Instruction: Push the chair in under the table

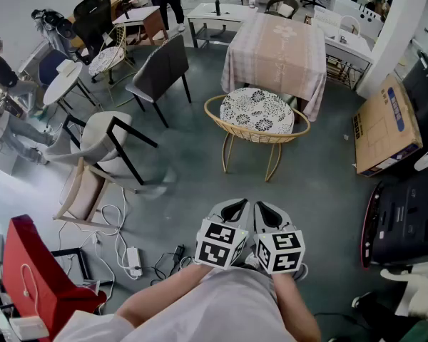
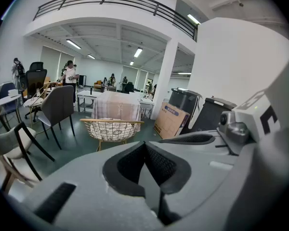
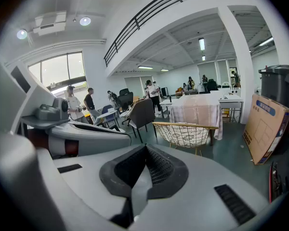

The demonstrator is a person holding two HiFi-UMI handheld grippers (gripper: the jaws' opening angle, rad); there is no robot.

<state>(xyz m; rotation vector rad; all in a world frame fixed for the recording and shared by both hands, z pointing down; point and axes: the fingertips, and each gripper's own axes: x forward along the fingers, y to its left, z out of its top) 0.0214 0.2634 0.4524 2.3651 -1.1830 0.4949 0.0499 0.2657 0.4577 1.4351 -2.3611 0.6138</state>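
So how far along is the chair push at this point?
Done: nothing yet. The wicker chair stands out in front of the table, not tucked under it. In hand: the left gripper and right gripper sit side by side, both shut and empty, well short of the chair. Left: reach the chair and push it under.

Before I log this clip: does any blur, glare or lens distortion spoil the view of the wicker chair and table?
Head view: wicker chair and clothed table sharp, evenly lit; edges bow, a smear by the black-legged chair. Left gripper view: heavy fisheye, dark corners, ceiling lights bright, chair clear. Right gripper view: same curvature, bright window at left, chair clear.
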